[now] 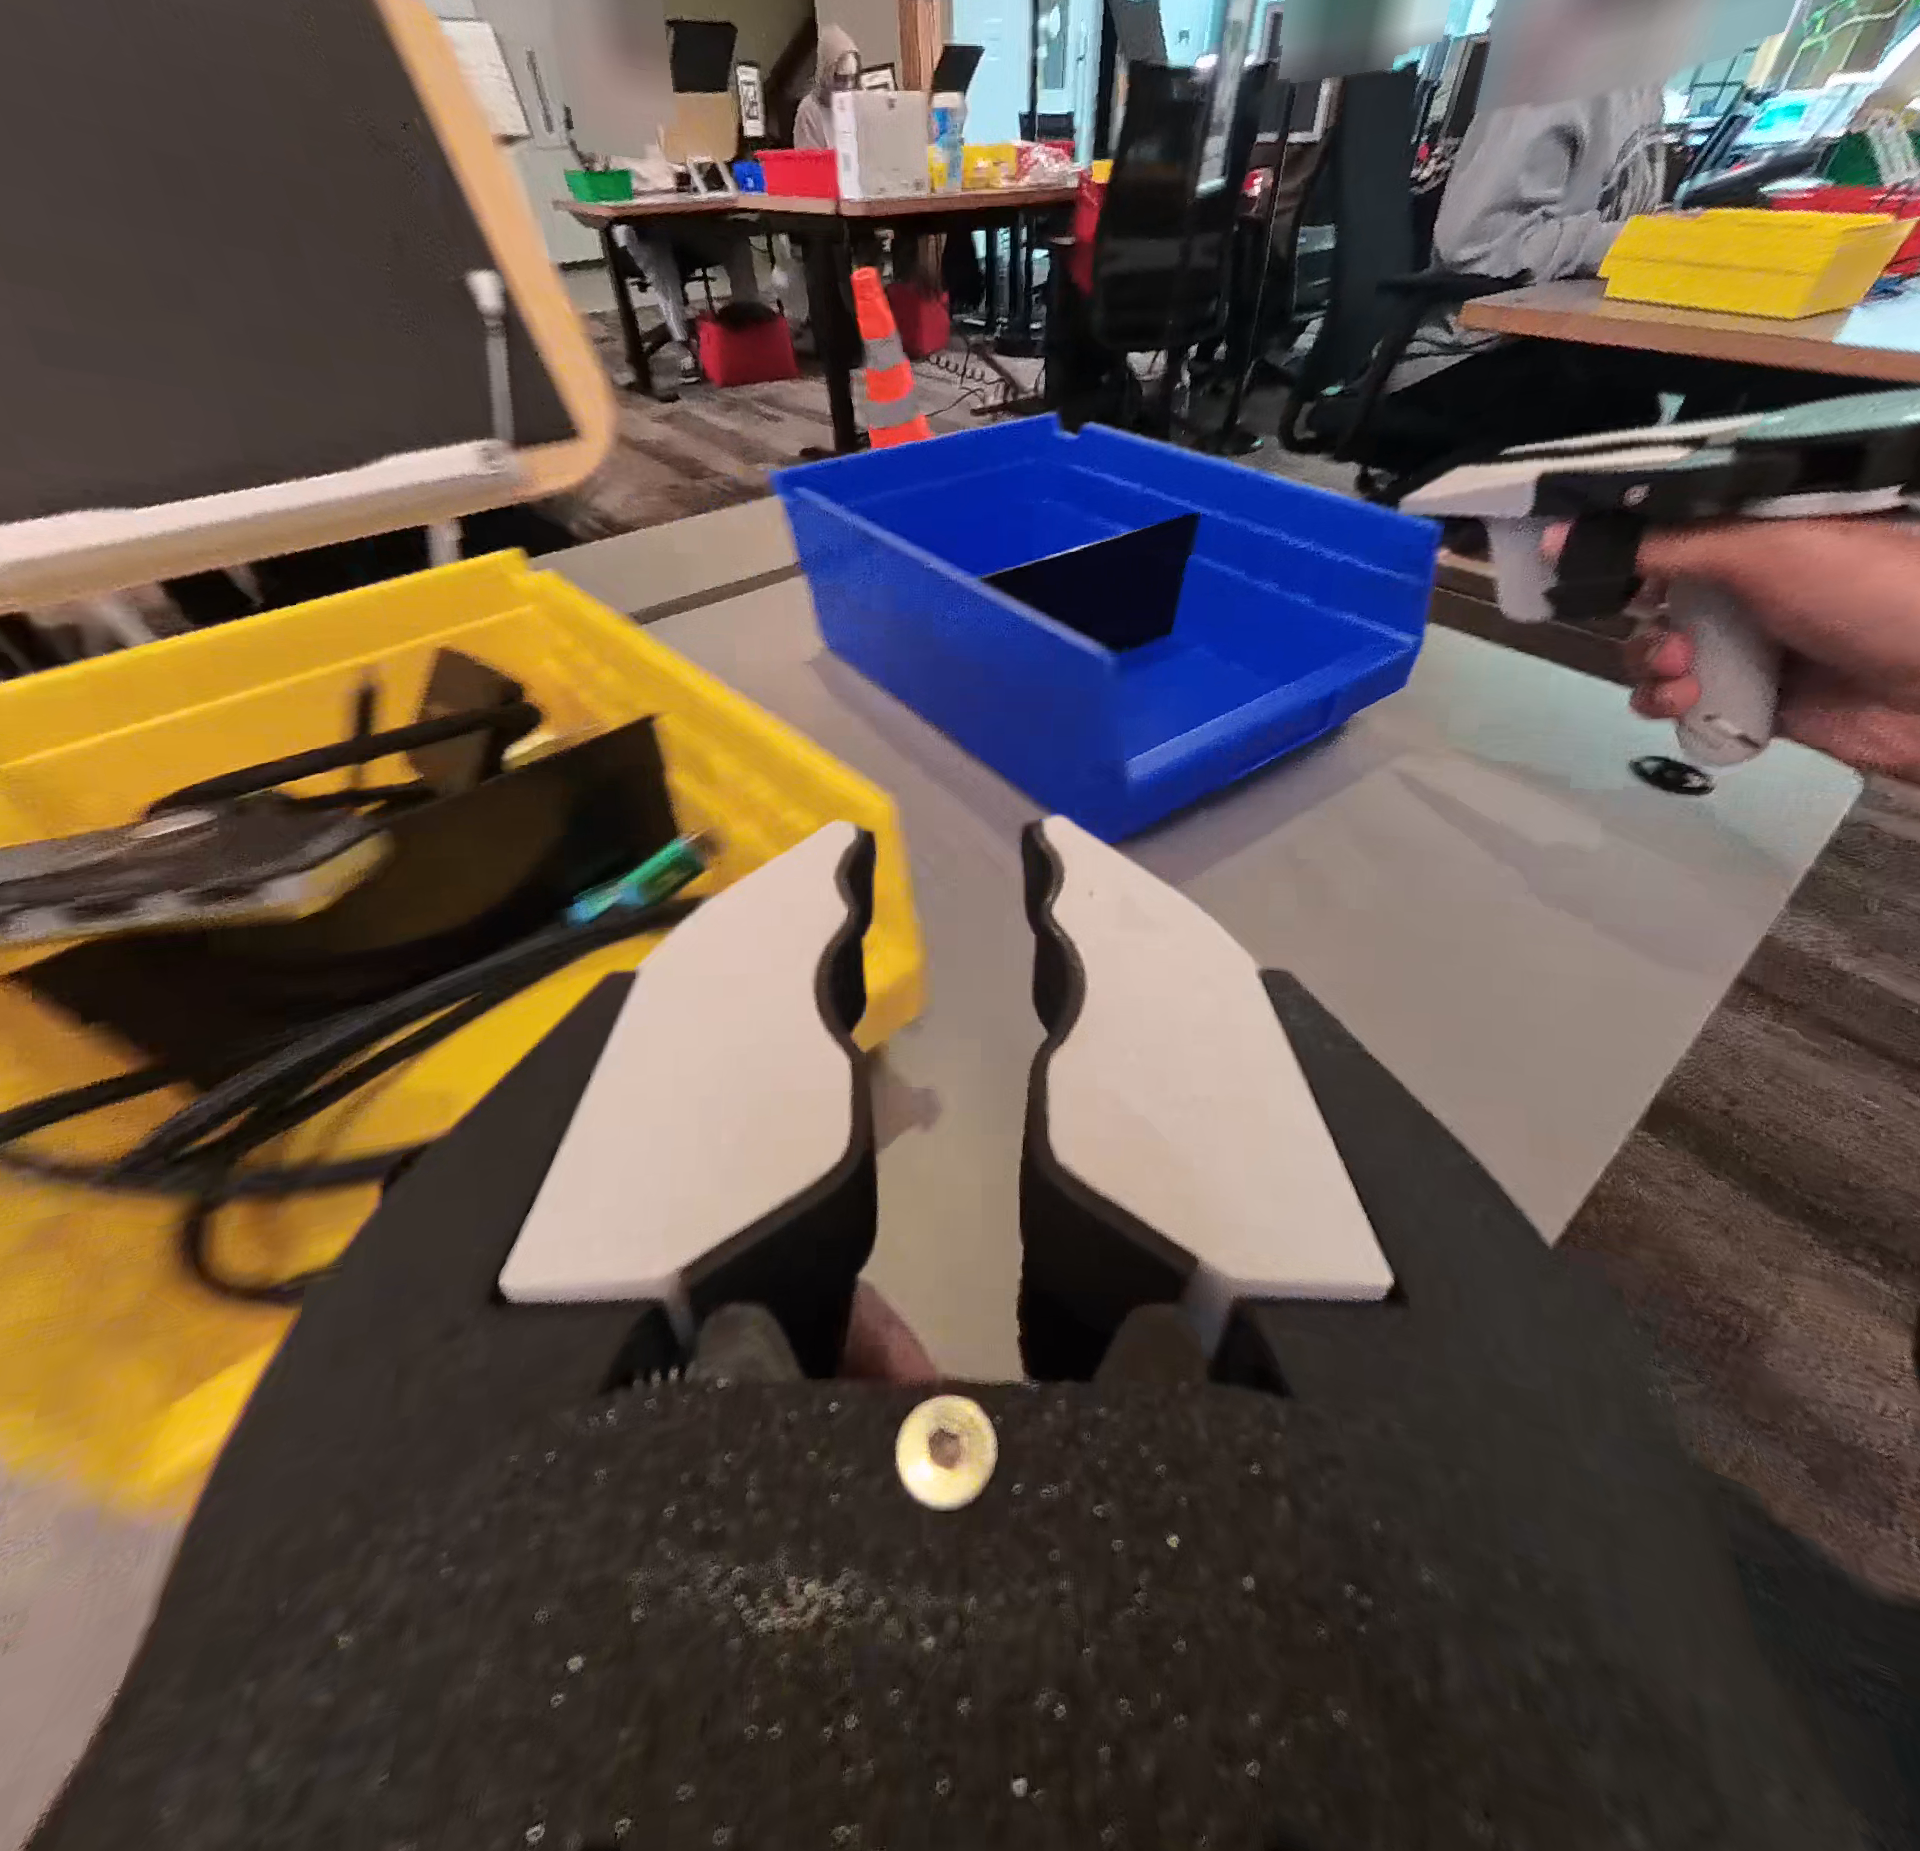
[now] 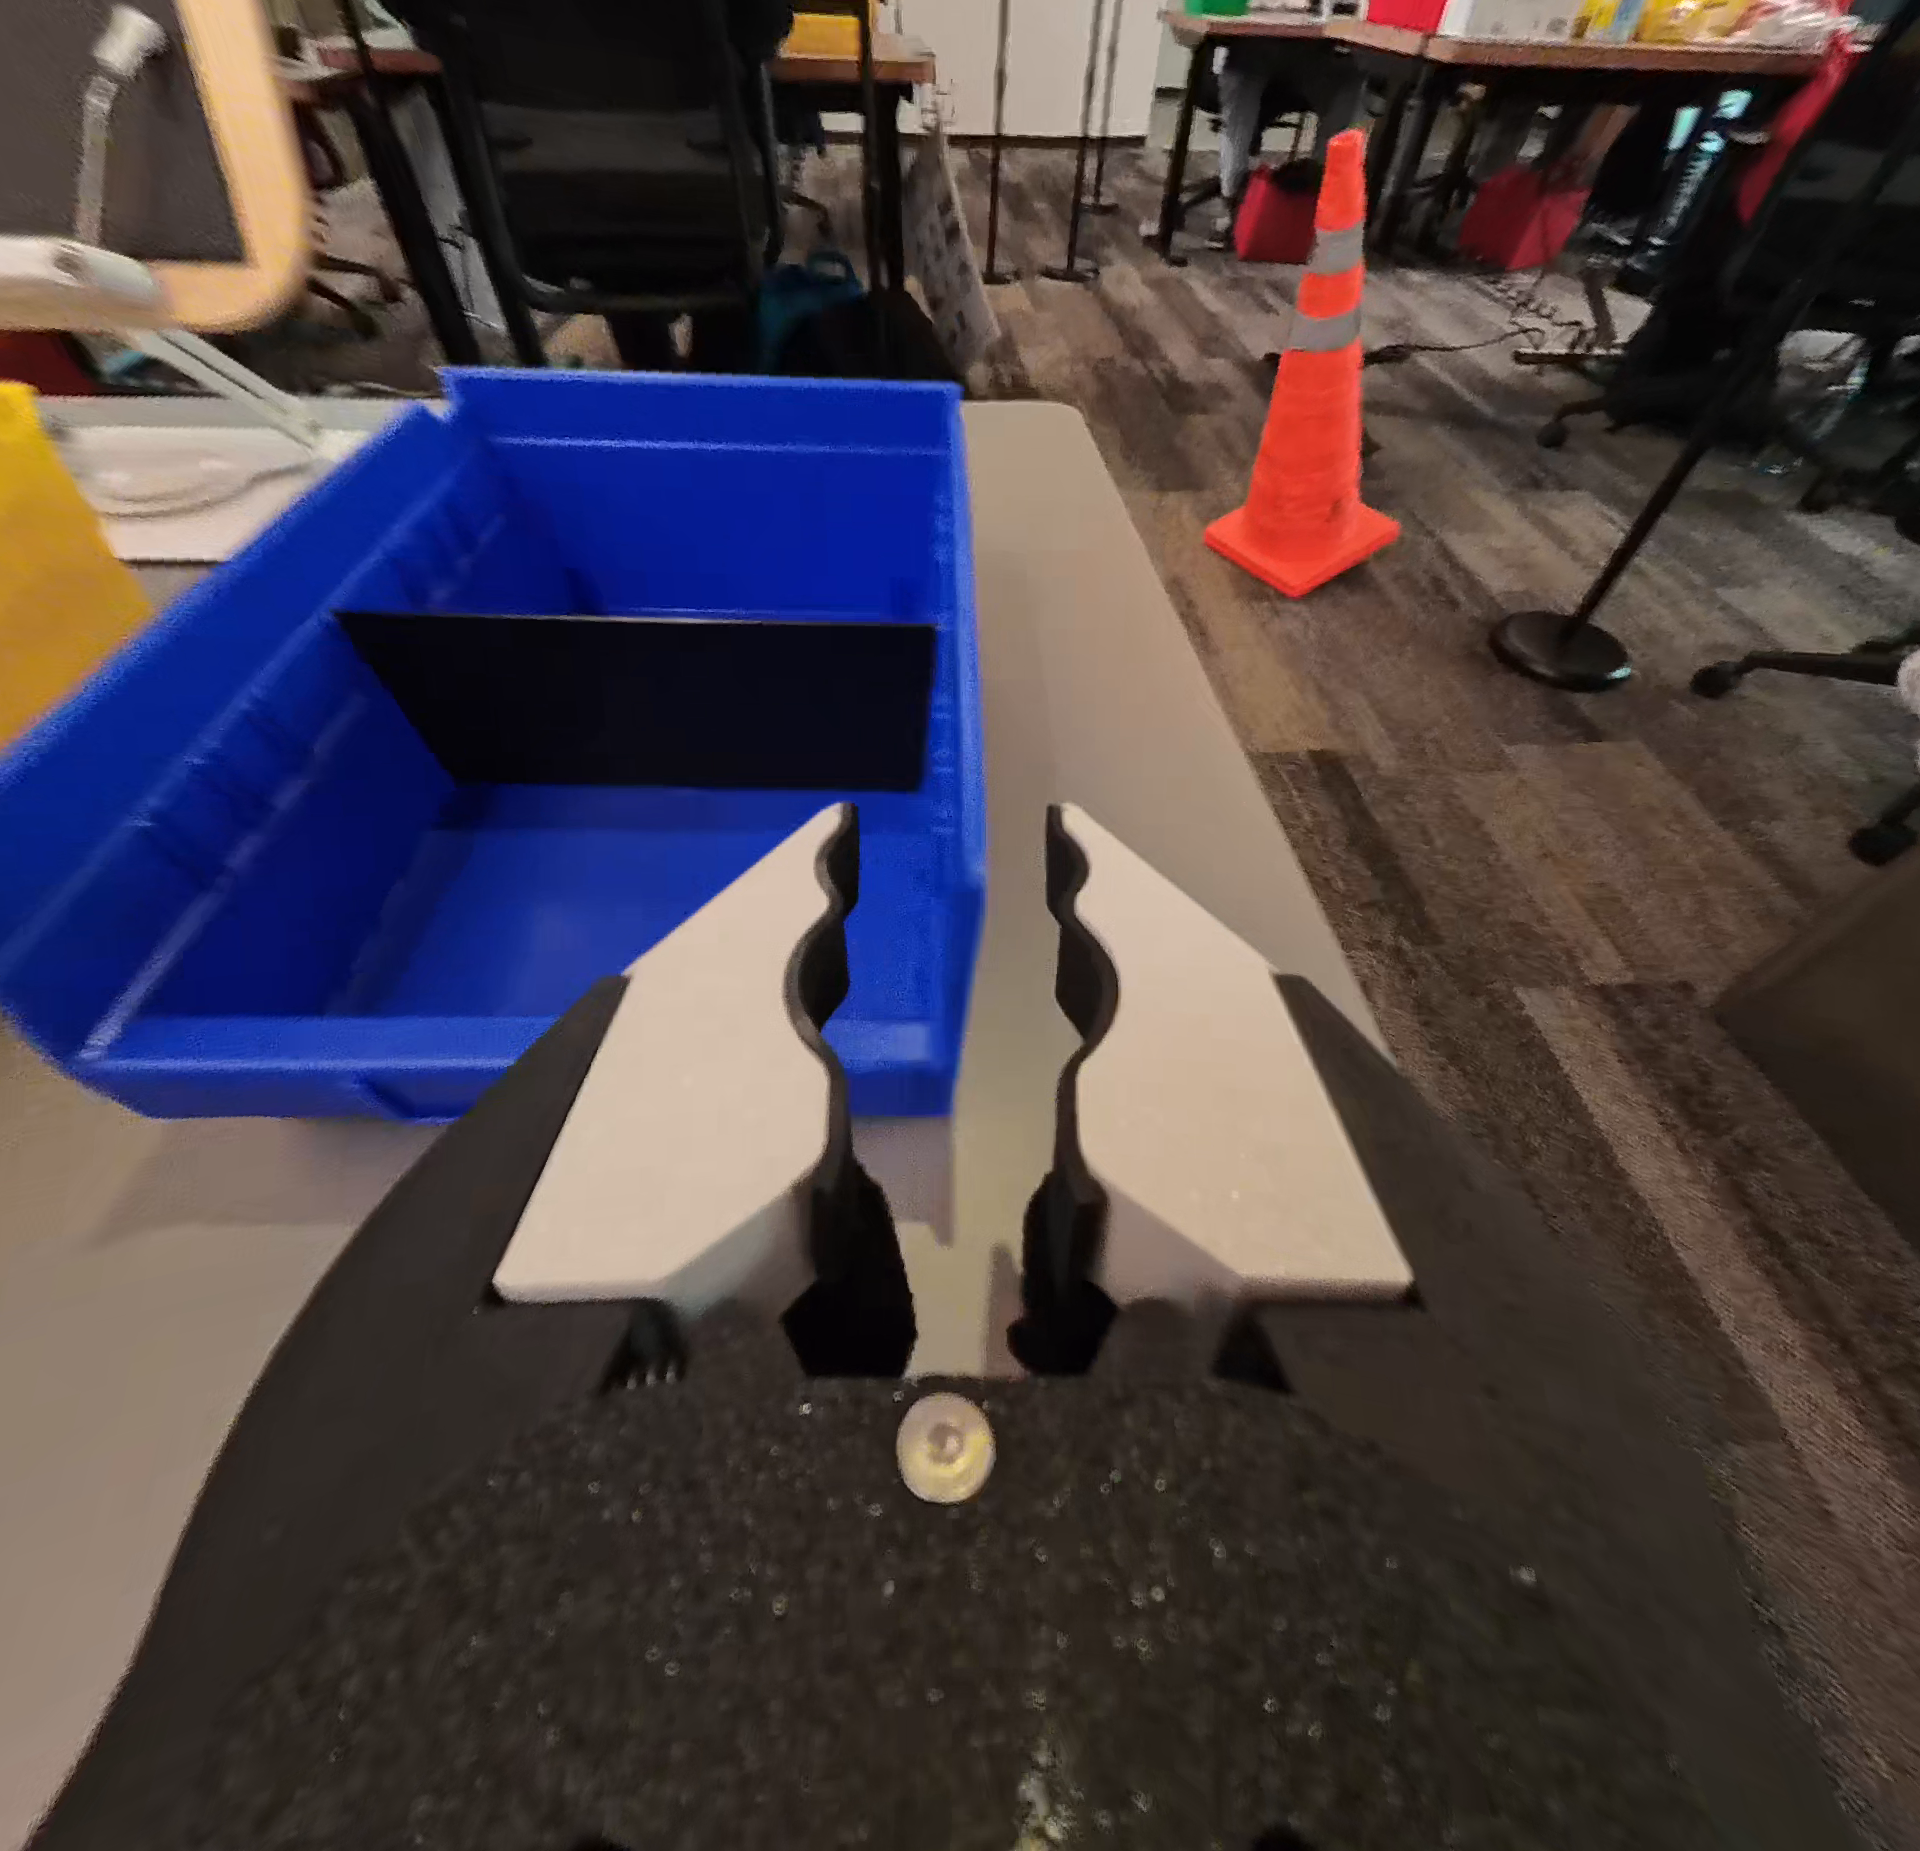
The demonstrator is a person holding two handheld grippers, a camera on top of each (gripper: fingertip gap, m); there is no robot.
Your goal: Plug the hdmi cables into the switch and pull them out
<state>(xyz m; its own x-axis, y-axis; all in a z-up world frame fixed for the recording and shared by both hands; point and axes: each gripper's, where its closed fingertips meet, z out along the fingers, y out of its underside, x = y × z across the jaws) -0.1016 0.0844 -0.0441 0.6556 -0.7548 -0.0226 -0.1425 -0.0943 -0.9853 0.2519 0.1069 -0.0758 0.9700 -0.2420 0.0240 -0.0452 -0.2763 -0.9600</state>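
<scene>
A yellow bin (image 1: 665, 679) at the left of the left wrist view holds a flat dark switch box (image 1: 177, 876) and black HDMI cables (image 1: 343, 1032), one with a blue-green plug (image 1: 644, 882). My left gripper (image 1: 948, 845) is open and empty, above the grey table just right of that bin. My right gripper (image 2: 951, 825) is open and empty, over the near right corner of a blue bin (image 2: 966, 658). The right gripper also shows in the left wrist view (image 1: 1455, 497), held in a hand at the far right.
The blue bin (image 1: 1122, 762) stands mid-table with a black divider (image 2: 644, 700) and nothing else inside. A padded chair back (image 1: 208, 191) stands behind the yellow bin. The table edge (image 2: 1195, 658) runs along the right, with an orange cone (image 2: 1309, 399) on the floor beyond. My hands' fingertips stand some 35 centimetres from each other.
</scene>
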